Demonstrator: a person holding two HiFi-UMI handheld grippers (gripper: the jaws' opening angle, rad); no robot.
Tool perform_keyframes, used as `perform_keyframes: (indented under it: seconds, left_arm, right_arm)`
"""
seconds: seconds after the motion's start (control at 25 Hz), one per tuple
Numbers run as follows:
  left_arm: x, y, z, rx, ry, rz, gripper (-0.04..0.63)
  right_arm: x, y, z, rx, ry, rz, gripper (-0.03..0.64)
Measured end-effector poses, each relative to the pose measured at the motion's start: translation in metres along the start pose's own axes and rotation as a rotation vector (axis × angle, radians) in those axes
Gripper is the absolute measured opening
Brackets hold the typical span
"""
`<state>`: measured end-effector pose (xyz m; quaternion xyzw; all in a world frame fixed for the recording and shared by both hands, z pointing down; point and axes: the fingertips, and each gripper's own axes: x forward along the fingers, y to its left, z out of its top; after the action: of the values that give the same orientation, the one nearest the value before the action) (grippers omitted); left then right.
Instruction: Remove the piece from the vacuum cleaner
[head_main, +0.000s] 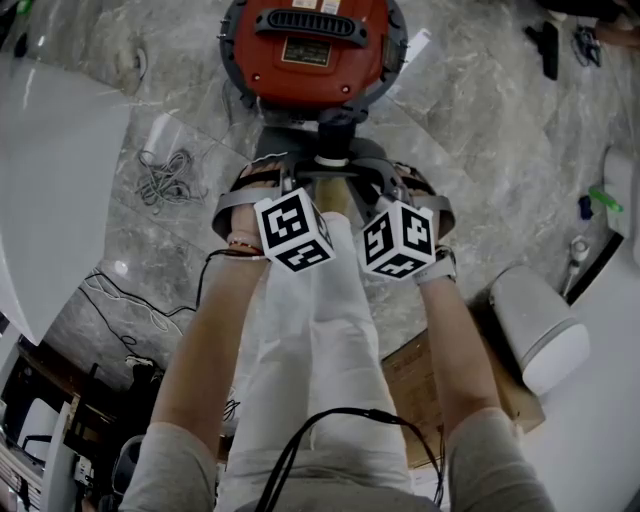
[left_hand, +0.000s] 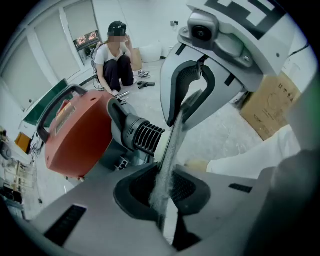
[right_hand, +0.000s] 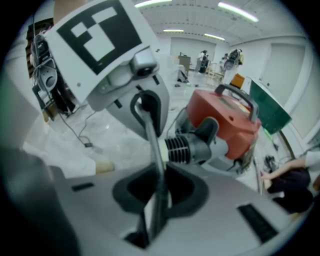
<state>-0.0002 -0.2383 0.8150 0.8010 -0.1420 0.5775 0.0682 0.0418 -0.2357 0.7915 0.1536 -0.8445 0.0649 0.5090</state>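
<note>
ok so both claws are pinched onto the same thing here; the left claw (left_hand: 162, 197) is squeezed nearly all the way together on a thin grey strip (left_hand: 172, 145), pads pressing it from both sides; that strip runs straight across into the right claw (right_hand: 157, 192), which is clamped on the other end the same way, jaws only a sliver apart with the strip sandwiched between them; so it's stretched between the two, edge-on to both gripper cameras, and honestly I can't tell what it's made of or whether it's hooked to the machine; the vacuum cleaner (head_main: 312, 45) is the red canister sitting on the marble floor (head_main: 480, 110) right ahead of the claws, with a black carry handle (head_main: 312, 27) on top; its black ribbed connector (left_hand: 145, 136) sticks out of the front toward the claws, and the strip passes just beside it in both gripper views; from the head view both claws point steeply down, side by side, the two marker cubes (head_main: 293, 231) close together above the person's white trousers (head_main: 320, 330); off to the left there's a tangle of grey cable (head_main: 165, 175) on the floor, and a cardboard box (head_main: 415, 385) sits by the right leg; in the left gripper view another person (left_hand: 114, 65) is crouched on the floor well behind the vacuum
</note>
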Motion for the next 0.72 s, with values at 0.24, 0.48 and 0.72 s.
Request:
perform_keyframes:
  seconds: [0.24,0.48,0.72]
  left_arm:
    - [0.003,0.002,-0.001,-0.054,0.000,-0.040,0.049]
    - [-0.004,-0.009,-0.007,-0.008,-0.001,-0.022,0.048]
    - [-0.011,-0.052,-0.033,0.036,0.007,0.004,0.048]
  right_arm:
    - [0.001,0.001,-0.001,-0.084,0.021,-0.005,0.043]
    - [-0.005,0.015,0.002,-0.178,0.033,-0.034,0.039]
    - [-0.005,0.065,-0.003,-0.201,0.021,0.005,0.040]
